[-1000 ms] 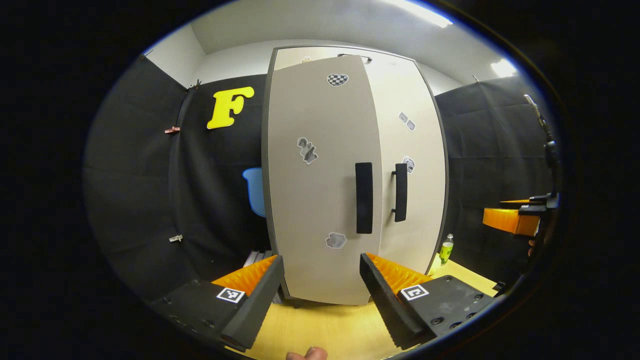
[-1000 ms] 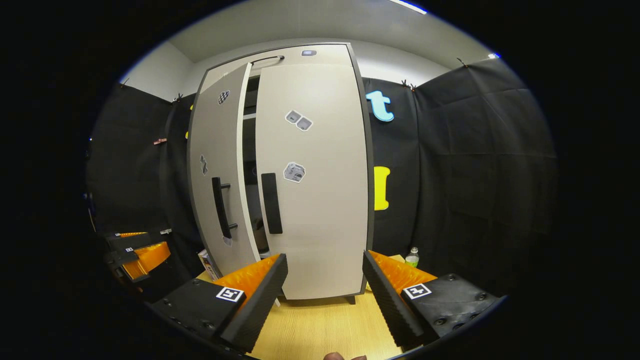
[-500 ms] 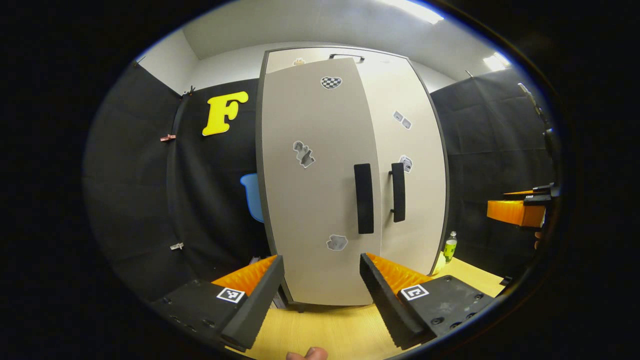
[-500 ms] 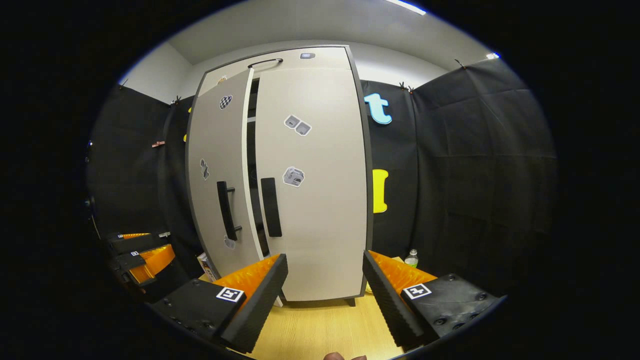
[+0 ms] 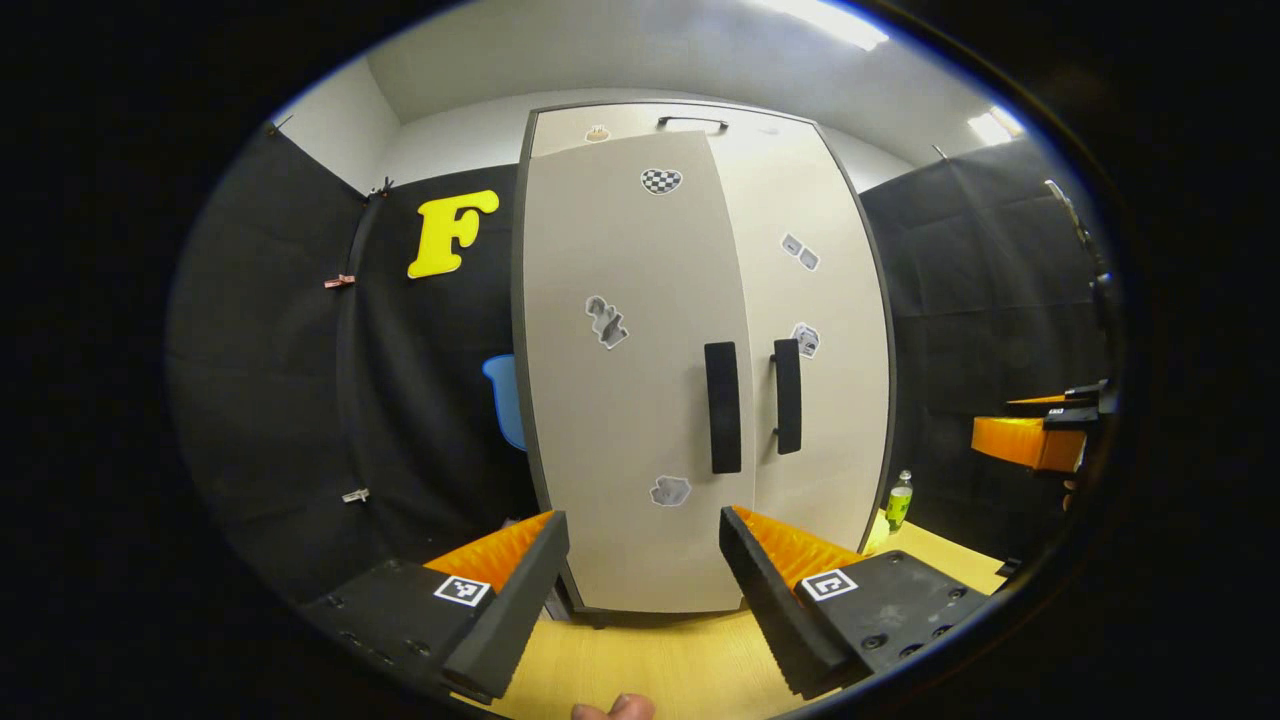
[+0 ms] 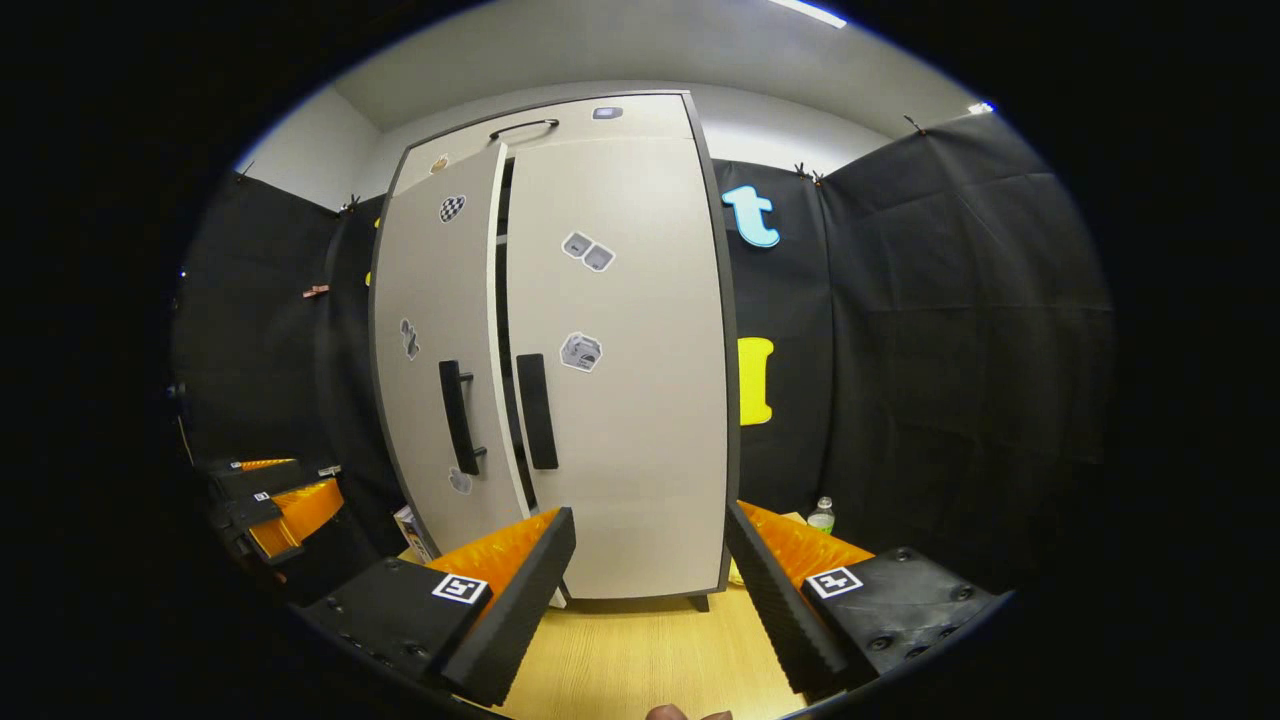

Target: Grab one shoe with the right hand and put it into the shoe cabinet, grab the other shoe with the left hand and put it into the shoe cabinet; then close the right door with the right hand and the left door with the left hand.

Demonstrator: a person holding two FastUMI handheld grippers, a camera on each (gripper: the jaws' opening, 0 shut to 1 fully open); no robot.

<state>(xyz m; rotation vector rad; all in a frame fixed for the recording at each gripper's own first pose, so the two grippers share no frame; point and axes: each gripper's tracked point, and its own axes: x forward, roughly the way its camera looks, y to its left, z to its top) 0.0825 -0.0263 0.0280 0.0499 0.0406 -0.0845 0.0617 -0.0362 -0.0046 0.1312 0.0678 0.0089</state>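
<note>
Shoes hidden behind cabinet doors

Both views face the shoe cabinet from low, near its foot: the left gripper view from its left front, the right gripper view from its right front.

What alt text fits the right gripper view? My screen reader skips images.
A tall shoe cabinet stands ahead, its right door shut and its left door slightly ajar. The open right gripper is empty, above the wooden floor.
</note>
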